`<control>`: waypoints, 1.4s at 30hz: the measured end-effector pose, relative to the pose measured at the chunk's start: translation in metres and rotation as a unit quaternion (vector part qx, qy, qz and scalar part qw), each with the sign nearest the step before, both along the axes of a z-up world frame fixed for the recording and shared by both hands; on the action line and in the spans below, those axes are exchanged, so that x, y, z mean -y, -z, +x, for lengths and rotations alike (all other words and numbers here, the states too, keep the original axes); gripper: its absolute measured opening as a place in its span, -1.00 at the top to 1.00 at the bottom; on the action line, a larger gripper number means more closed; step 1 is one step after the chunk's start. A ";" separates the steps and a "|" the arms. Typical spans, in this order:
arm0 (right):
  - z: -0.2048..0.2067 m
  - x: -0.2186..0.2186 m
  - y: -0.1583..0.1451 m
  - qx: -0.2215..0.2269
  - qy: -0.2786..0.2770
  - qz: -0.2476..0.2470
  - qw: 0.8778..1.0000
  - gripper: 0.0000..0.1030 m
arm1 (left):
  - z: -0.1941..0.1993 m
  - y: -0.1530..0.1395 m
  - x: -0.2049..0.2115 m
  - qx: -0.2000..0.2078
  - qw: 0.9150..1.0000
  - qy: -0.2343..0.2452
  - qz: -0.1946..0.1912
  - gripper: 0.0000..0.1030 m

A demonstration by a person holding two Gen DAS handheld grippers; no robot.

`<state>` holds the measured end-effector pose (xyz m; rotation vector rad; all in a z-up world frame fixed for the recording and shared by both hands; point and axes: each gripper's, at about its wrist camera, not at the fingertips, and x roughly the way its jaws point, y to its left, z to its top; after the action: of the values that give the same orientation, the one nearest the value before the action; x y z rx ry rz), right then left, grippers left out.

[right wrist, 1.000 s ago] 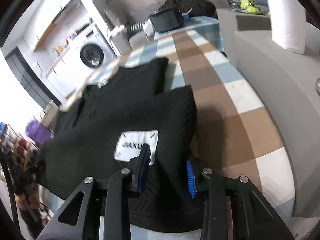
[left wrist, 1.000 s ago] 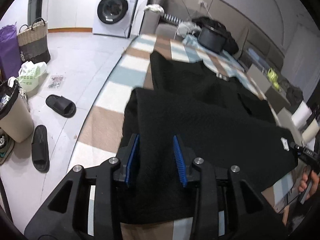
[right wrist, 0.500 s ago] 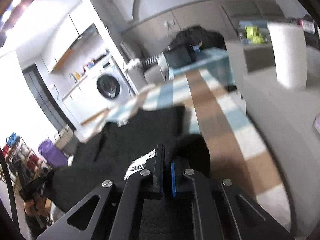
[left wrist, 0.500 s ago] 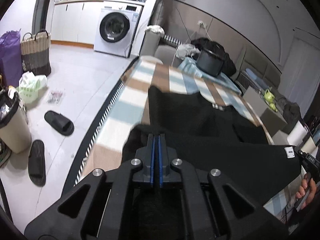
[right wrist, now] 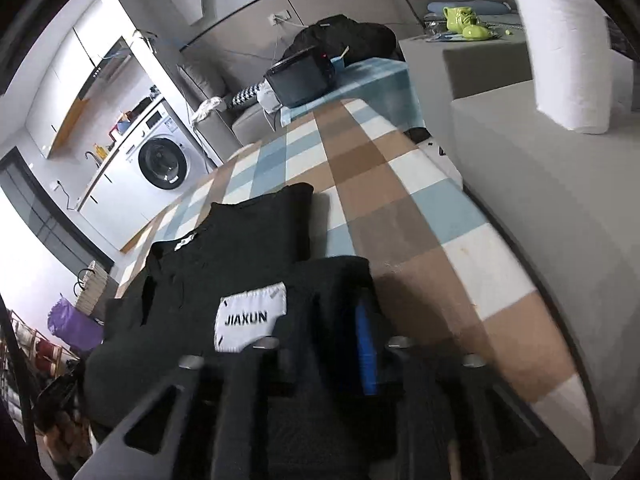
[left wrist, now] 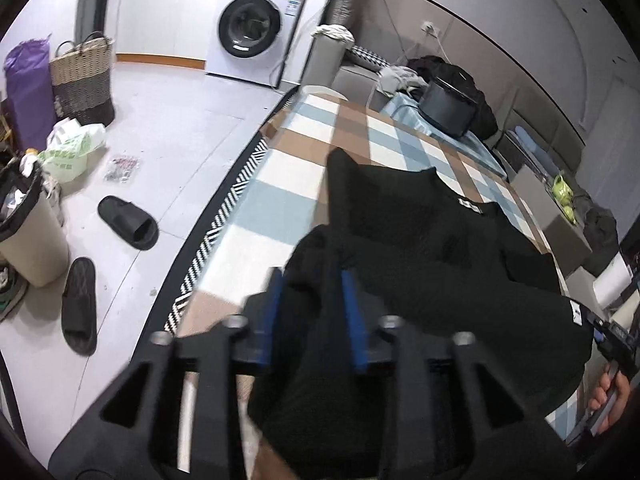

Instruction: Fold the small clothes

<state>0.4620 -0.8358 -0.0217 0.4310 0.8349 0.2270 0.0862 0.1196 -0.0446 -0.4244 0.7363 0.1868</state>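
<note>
A black knit garment (left wrist: 440, 248) lies on the checked table cover (left wrist: 280, 184), its near edge folded forward over its body. My left gripper (left wrist: 314, 312) sits over the folded edge at the garment's left side. Its jaws are opening, and fabric lies loosely between the blue pads (left wrist: 354, 320). In the right wrist view the same garment (right wrist: 248, 248) shows a white JIAXUN label (right wrist: 250, 316). My right gripper (right wrist: 328, 340) is at the right side of the fold, jaws opening, with cloth between them and not pinched.
A black case (left wrist: 448, 108) and a dark bag sit at the table's far end. A grey counter (right wrist: 540, 184) with a paper roll (right wrist: 568, 52) borders the table's right side. To the left are the floor with slippers (left wrist: 128, 228), a bin (left wrist: 24, 232), a basket (left wrist: 82, 76) and a washing machine (left wrist: 250, 36).
Both grippers stood open over the near edge, then shut on it and carried it forward. Now both pairs of jaws are apart again and the edge rests further up the garment.
</note>
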 end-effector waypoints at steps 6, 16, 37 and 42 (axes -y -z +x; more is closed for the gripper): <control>-0.028 0.017 0.008 -0.018 -0.017 0.029 0.999 0.20 | -0.029 0.007 -0.003 -0.008 1.000 -0.007 -0.016 0.26; -0.050 0.005 -0.015 0.050 -0.090 0.064 0.993 0.89 | -0.049 0.011 0.010 -0.023 1.000 0.005 -0.016 0.25; -0.061 0.018 0.010 -0.029 -0.056 0.053 0.997 0.38 | -0.080 0.012 0.019 -0.026 0.996 0.066 -0.058 0.25; -0.069 0.011 0.008 -0.022 -0.073 0.053 0.996 0.30 | -0.088 0.007 0.026 -0.007 0.995 0.083 -0.053 0.24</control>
<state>0.3932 -0.8473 -0.0293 0.4754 0.9024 0.3998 -0.0015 0.0936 -0.0515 -0.4607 0.7944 -0.0054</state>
